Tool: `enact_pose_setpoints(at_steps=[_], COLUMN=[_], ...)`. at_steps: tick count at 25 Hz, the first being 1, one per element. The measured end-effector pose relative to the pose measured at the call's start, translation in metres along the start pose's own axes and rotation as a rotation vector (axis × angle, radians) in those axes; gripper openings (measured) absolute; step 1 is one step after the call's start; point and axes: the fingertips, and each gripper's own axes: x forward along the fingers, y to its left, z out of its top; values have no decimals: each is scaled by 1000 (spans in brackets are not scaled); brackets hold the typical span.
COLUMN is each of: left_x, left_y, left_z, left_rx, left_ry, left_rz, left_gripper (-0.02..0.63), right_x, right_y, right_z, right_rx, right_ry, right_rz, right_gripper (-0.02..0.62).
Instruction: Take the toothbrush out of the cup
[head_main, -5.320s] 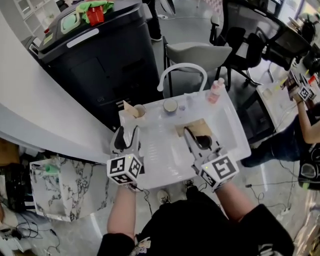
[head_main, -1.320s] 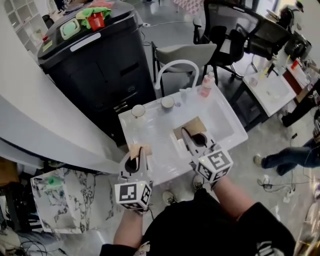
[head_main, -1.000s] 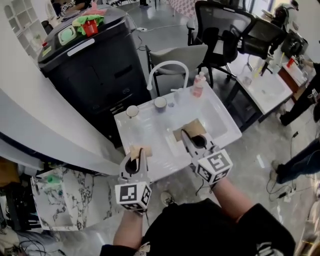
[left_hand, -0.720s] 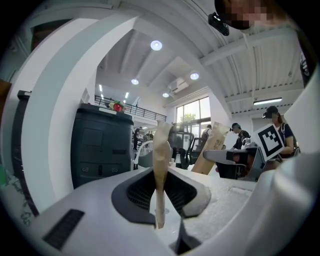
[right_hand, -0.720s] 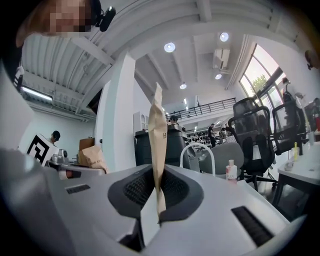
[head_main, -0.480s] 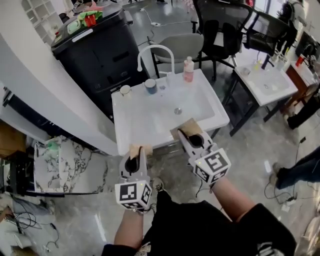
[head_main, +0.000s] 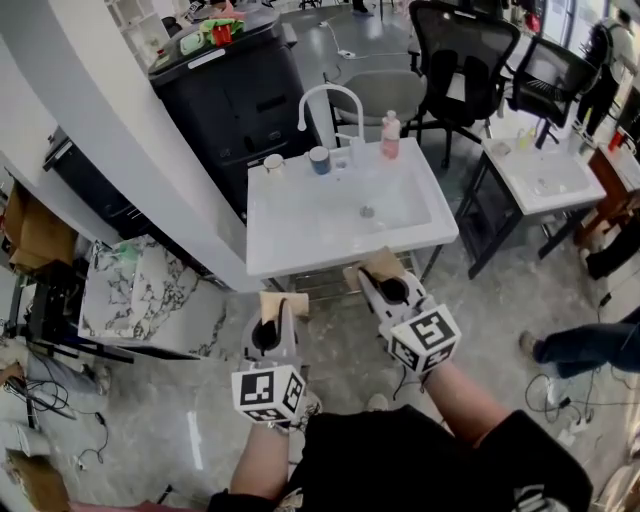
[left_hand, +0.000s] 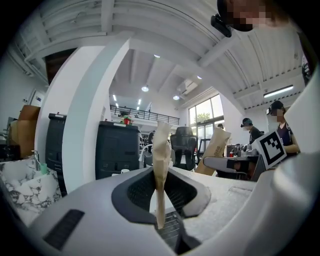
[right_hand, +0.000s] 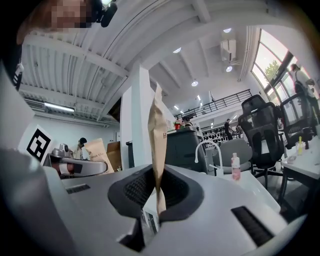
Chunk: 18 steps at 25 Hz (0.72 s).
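Left gripper (head_main: 279, 312) is clamped on an upright tan paper strip (left_hand: 160, 165). Right gripper (head_main: 374, 282) is clamped on an upright brown printed paper piece (right_hand: 157, 145). Both hang over the grey floor (head_main: 190, 400), short of the white basin sink (head_main: 300, 240). A round blue cup (head_main: 319, 160) and a pale round cup (head_main: 274, 164) stand on its back rim beside the white arched tap (head_main: 330, 89), well apart from the grippers. The toothbrush is too small to make out, so its direction cannot be told. A pink bottle (head_main: 390, 135) stands right of the tap.
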Motion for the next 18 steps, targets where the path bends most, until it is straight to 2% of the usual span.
enact_pose_setpoints(at_steps=[9, 18], left_x=[-25, -33], left_y=[18, 58], left_z=[0, -4], left_rx=[-16, -21], left_ry=[12, 31], left_rz=[-7, -76], left_gripper=[51, 51], right_x=[1, 21], right_y=[29, 65], right_z=[-13, -27], right_rx=[34, 43], right_ry=[10, 34], right_rz=[-12, -76], right_gripper=[28, 28])
